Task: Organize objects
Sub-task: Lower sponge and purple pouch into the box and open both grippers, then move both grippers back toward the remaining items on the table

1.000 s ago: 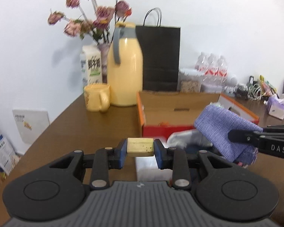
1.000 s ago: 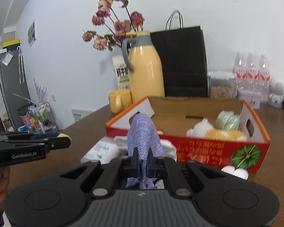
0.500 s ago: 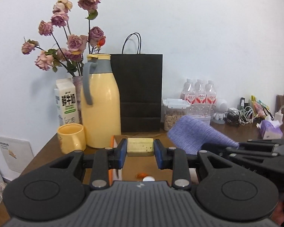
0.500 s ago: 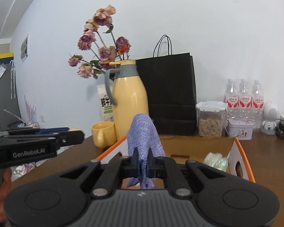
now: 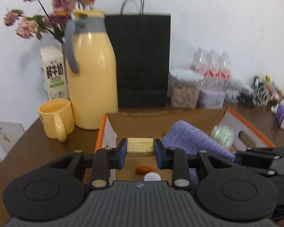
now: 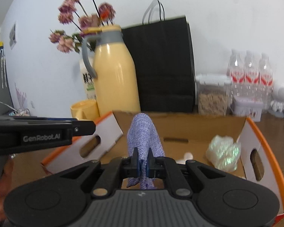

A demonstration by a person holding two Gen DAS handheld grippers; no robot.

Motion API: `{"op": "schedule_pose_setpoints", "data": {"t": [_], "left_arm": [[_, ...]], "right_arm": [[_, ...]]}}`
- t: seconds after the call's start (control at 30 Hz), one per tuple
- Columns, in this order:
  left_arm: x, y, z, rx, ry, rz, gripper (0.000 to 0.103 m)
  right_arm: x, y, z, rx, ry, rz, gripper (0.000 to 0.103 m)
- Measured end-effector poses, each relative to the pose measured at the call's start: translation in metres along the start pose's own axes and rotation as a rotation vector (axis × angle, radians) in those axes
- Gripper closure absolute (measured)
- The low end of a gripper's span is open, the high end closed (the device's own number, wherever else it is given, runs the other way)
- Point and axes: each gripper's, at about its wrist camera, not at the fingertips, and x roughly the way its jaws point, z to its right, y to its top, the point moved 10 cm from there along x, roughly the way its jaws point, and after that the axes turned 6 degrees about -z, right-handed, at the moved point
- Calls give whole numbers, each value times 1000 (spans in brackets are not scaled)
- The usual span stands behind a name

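Observation:
My left gripper (image 5: 140,147) is shut on a pale yellow block (image 5: 140,146), held over the near left part of an open cardboard box (image 5: 111,132) with orange edges. My right gripper (image 6: 143,165) is shut on a purple woven cloth (image 6: 143,138) that stands up from its fingers above the same box (image 6: 248,130). In the left wrist view the purple cloth (image 5: 191,141) hangs just right of the block. The left gripper's body (image 6: 39,134) crosses the left side of the right wrist view. Inside the box lie a shiny crumpled ball (image 6: 224,156), a small orange piece (image 5: 143,169) and a white round piece (image 5: 152,176).
Behind the box stand a yellow jug (image 5: 90,79), a yellow mug (image 5: 55,119), a milk carton (image 5: 54,73), pink flowers (image 5: 47,19), a black paper bag (image 5: 142,60), a jar of grain (image 5: 183,89) and water bottles (image 5: 212,68). The brown table (image 5: 37,145) extends left of the box.
Both grippers have moved forward, from in front of the box to above its inside, still holding the block and the cloth. The view has dipped since half a second ago.

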Motion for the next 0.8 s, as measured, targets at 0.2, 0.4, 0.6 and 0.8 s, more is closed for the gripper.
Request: {"op": "schedule_pose_setpoints", "data": {"t": [0.2,0.4,0.6,0.8], "left_arm": [[4,-9,1,19,6,-7,68],[-20,-1,-1,26,41,82,12],[-29,3,-3,6,66,109,0],[-31,4,-6,-3,76,102,0]], "right_arm": [[1,-10,-1,-41,-53,-30,82],[-18,-9,3,-55,-111,15,16],[-25,-7,6,-48,-127,18,2],[-32,-4,4,-48,-121,27,1]]}}
